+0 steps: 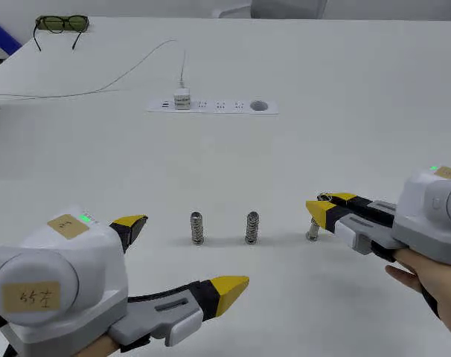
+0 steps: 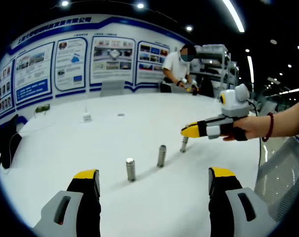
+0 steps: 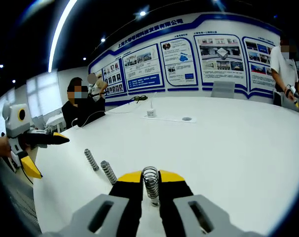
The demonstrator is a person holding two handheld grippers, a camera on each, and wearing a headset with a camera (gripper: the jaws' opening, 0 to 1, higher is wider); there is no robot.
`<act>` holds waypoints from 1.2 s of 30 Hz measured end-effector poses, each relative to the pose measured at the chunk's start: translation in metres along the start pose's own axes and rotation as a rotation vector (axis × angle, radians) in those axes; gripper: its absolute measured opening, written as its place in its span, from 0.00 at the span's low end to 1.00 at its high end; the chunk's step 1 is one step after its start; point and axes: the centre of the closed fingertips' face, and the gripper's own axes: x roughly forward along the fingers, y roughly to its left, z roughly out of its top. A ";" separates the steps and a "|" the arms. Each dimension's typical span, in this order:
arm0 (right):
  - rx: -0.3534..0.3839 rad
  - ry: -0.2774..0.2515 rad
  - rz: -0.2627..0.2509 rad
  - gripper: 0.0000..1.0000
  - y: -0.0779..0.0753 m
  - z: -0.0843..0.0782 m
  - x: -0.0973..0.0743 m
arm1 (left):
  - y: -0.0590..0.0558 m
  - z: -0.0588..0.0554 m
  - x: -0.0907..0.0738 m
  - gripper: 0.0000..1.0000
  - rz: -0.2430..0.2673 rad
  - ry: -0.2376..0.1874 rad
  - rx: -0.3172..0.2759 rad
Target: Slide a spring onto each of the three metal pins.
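Your right gripper is closed on the right coiled metal spring. The yellow-tipped jaws pinch it from both sides near its top, and it stands upright with its foot on the flat white table. I can't make out a pin inside those coils. Your left gripper is at the near left, jaws spread wide with nothing between them, hanging over the table on the near side of the row. The middle coiled metal spring and the left coiled metal spring both stand upright and free of either tool. The three springs form one straight left-to-right line; the left and middle ones sit closer together than the middle and right ones. In the left gripper view the left one shows a flat metal top, but I can't tell whether that is a pin head. Far centre, a white power strip lies flat with a small white plug in it, and a thin grey cable runs off to the far left. Dark-framed glasses with green lenses sit at the far-left corner. Beyond the table is a wall of blue-and-white posters, with a person in a white shirt standing at the far edge.
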 end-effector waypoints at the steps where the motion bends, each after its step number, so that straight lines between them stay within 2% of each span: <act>1: -0.001 0.003 0.000 0.13 0.001 -0.001 0.000 | 0.000 0.000 0.000 0.93 0.000 0.000 0.001; 12: 0.013 0.048 -0.007 0.13 -0.002 -0.020 0.005 | 0.002 -0.001 0.001 0.92 0.006 0.006 0.001; 19: 0.020 0.061 -0.012 0.13 -0.001 -0.025 0.007 | 0.002 -0.002 0.000 0.92 0.010 0.006 0.002; 27: 0.049 0.064 -0.016 0.14 -0.002 -0.028 0.007 | 0.004 -0.002 0.000 0.91 0.015 0.008 0.001; 36: 0.039 0.064 0.017 0.24 0.007 -0.020 0.000 | 0.007 -0.001 -0.003 0.91 0.026 0.018 0.009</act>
